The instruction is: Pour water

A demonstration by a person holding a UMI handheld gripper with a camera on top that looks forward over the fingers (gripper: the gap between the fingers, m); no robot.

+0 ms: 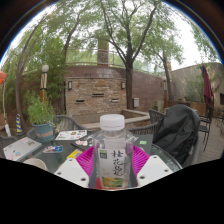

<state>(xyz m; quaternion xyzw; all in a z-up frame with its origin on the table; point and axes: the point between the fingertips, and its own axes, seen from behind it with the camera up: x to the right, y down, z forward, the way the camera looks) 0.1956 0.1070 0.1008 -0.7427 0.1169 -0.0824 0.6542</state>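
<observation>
A capped water bottle [113, 150] is gripped between the jaws of the gripper [113, 163] above the near edge of a patio desk [60, 143]. Judged so, grasping is done; uncapping and pouring are left.

clear plastic bottle [113, 150] with a white cap and a white-and-green label bearing dark characters, standing between white fingers [72, 171] faced with magenta pads [86, 158]. beyond it, a black bag [176, 131] on a dark, glossy table [62, 147], a green potted plant [41, 112], and small cards [70, 134] printed in mixed colours. background: a brown brick wall [95, 90] beneath green tree foliage [110, 30].
</observation>
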